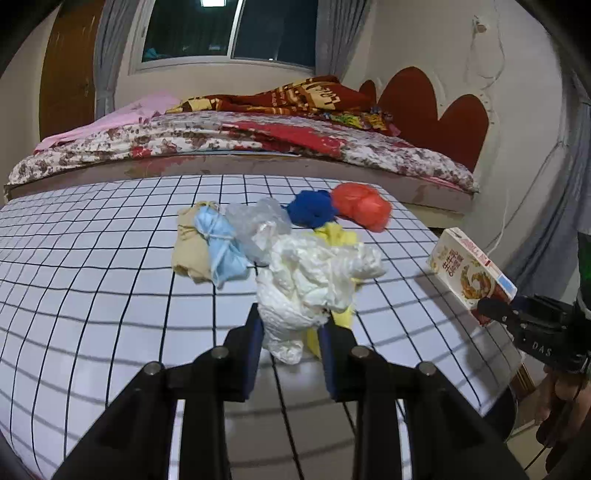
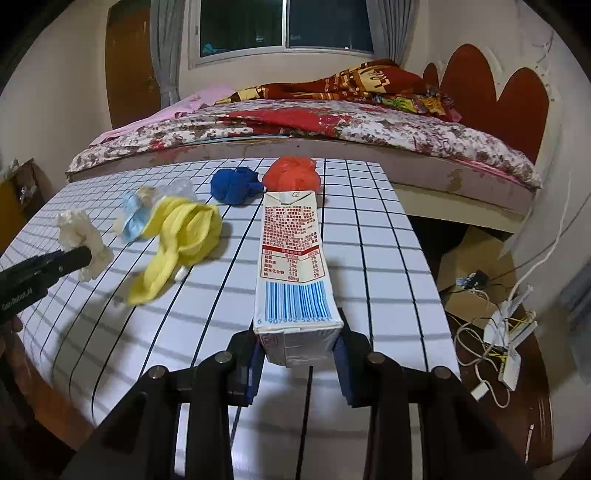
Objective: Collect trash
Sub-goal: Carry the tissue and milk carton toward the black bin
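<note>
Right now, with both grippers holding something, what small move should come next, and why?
Probably carry both loads off the table to a bin, which is not in view. The left gripper is shut on the white crumpled bag and the right gripper on the carton; both are already lifted.

Ahead of me at twelve o'clock stands a bed [image 2: 332,129] under a floral quilt [image 1: 184,136], with a red patterned blanket [image 1: 295,98] heaped near its scalloped red headboard [image 2: 491,85] at two o'clock. Behind it a dark window [image 1: 229,29] reflects a ceiling light, framed by grey curtains [image 2: 164,51]. A wooden door [image 1: 66,74] sits at ten o'clock. My table [image 2: 388,258] wears a white grid-lined cloth. Cables [image 2: 491,332] and cardboard [image 2: 469,258] clutter the floor at four o'clock.
</note>
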`<state>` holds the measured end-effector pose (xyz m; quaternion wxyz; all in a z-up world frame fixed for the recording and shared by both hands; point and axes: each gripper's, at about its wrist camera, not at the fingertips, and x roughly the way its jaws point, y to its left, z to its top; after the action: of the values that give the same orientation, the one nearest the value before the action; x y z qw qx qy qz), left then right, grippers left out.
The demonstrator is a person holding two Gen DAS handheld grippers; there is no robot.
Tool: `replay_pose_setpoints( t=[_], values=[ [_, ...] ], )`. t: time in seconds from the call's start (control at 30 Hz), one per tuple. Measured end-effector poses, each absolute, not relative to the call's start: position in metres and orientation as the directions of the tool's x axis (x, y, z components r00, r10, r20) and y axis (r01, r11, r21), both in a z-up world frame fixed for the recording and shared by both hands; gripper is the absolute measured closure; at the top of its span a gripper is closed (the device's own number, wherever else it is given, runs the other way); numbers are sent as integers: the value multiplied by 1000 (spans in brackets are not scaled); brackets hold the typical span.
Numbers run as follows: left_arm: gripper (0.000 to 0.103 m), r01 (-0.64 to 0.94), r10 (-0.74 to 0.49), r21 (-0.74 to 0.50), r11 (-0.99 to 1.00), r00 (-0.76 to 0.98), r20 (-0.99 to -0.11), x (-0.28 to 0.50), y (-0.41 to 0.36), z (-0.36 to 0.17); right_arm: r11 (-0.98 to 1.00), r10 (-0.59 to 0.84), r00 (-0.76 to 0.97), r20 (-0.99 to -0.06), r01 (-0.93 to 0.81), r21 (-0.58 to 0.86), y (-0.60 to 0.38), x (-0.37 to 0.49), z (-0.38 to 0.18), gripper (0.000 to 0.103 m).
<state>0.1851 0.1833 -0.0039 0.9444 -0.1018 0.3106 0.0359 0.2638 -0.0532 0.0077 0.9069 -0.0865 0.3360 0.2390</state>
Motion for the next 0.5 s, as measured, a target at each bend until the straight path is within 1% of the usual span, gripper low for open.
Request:
replay_pose_setpoints(
  t=[0.17, 0.5],
  values=[
    [73, -117, 21, -135, 984, 827, -562, 160, 159, 3, 877, 381, 676, -631, -480, 15, -74, 235, 14, 68],
    [73, -21, -52, -125, 992, 828, -558, 145, 106, 6, 903, 374, 728, -575, -426, 47, -125, 190, 26, 68]
  ],
)
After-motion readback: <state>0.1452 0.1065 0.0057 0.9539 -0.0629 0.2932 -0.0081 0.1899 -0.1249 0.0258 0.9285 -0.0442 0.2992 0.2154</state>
